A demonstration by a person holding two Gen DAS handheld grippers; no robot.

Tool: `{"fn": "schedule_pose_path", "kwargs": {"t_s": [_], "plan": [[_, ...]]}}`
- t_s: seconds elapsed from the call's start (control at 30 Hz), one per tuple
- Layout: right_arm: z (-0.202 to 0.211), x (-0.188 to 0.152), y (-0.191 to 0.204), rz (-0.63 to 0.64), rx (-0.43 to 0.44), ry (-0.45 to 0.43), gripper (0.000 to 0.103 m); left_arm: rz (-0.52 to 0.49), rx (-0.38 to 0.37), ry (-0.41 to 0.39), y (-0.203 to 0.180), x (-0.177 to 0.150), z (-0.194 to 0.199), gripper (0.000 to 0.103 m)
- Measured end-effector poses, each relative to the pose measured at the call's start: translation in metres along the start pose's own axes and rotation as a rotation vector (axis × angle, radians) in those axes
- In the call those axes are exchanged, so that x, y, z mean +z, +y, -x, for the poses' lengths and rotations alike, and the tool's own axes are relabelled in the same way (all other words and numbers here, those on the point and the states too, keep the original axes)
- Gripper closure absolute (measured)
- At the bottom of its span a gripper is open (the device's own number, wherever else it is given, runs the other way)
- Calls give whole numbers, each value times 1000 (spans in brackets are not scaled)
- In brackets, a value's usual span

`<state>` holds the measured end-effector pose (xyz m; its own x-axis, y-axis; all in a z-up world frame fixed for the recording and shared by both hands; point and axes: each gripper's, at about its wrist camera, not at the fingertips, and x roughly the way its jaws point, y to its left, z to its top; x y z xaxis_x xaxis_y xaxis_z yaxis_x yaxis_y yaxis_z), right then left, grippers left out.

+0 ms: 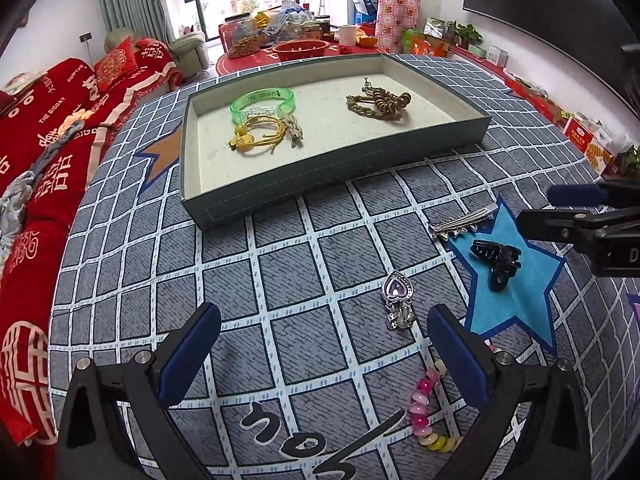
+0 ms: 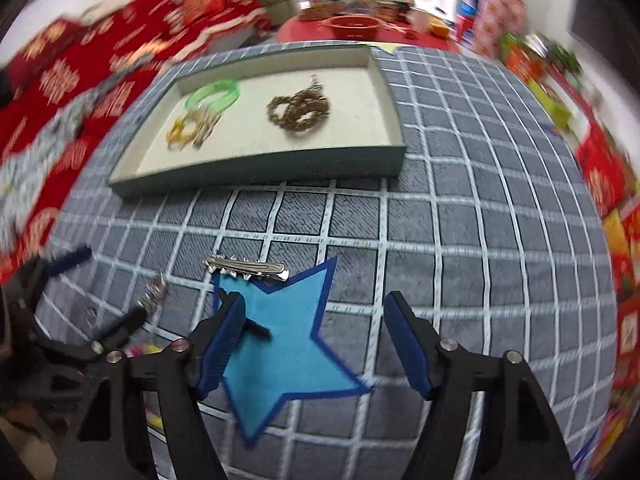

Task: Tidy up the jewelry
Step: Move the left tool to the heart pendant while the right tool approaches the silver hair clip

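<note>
Below, the left gripper [image 1: 324, 344] points steeply down at the checked cloth [image 1: 280, 264], jaws spread wide, nothing between the pads. A heart pendant [image 1: 397, 300] lies just ahead, nearer the right pad. A pink bead bracelet [image 1: 426, 408] lies beside that same finger, near the cloth's front edge.

Right gripper [image 2: 316, 336]: jaws apart over the blue star [image 2: 288, 344], gripping nothing. A black bit shows just beside its left pad [image 2: 224, 340]; cannot tell whether they touch. From the left camera, a black claw clip [image 1: 498, 260] lies on the star, the right gripper's fingers above and apart from it.

Silver clip [image 2: 246, 269] lies across the star's far point, partly on the grid.

Tray [image 1: 332, 172] sits toward the cloth's far edge. Inside: green bangle [image 1: 264, 102] at left, yellow cords [image 1: 260, 138] touching it in front, brown braided piece [image 1: 380, 106] at right, well apart.

Red sofa cover [image 1: 48, 128] beyond the cloth's left edge.
</note>
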<state>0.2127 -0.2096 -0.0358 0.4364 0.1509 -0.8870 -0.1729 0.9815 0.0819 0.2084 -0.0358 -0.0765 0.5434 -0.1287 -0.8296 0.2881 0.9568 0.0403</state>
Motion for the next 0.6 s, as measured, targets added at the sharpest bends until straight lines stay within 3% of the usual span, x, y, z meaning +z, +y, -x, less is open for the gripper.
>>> {"fn": "schedule_pose_path", "kwargs": {"t_s": [0.4, 0.6], "plan": [[-27, 20, 33, 317, 5, 41, 46, -29, -6, 26, -9, 6, -12, 2], [-33, 20, 47, 392, 20, 53, 55, -35, -41, 22, -12, 5, -12, 16]]}}
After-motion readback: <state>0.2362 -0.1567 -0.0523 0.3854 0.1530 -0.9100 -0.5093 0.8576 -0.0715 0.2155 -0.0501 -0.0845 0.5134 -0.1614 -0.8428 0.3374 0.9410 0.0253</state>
